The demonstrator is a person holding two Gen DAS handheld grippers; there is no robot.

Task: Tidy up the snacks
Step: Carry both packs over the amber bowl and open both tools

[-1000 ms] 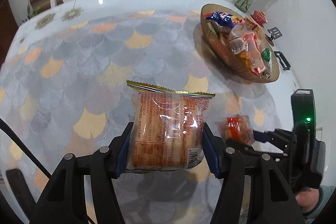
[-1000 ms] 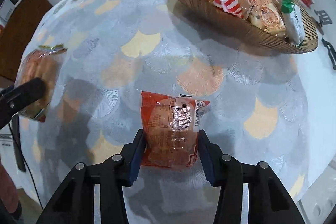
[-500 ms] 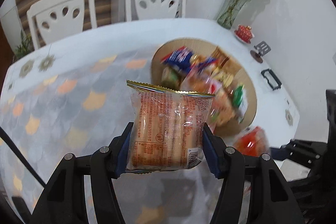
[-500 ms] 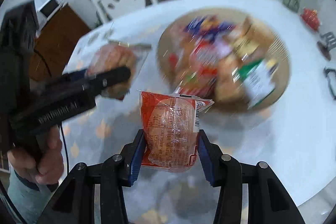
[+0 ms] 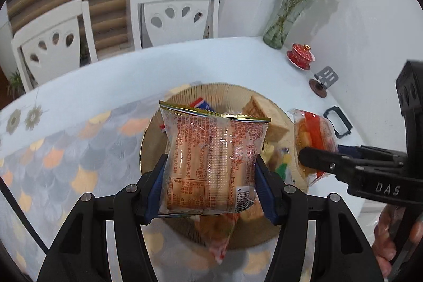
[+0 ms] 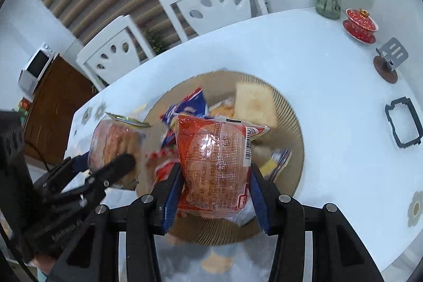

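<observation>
Both grippers now over the basket (image 5: 148, 147) — up from the tablecloth.
Left gripper (image 5: 210, 184) clamps biscuit pack (image 5: 211, 163); right gripper (image 6: 215, 188) clamps red bun pack (image 6: 214, 165).

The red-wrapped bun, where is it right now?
The red-wrapped bun is clamped in the right gripper, held above the snack basket, right of the biscuit pack.

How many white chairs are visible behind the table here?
2. One white chair stands at the far edge of the table, near its middle; the other chair stands further left. More may be hidden outside the view.
</observation>
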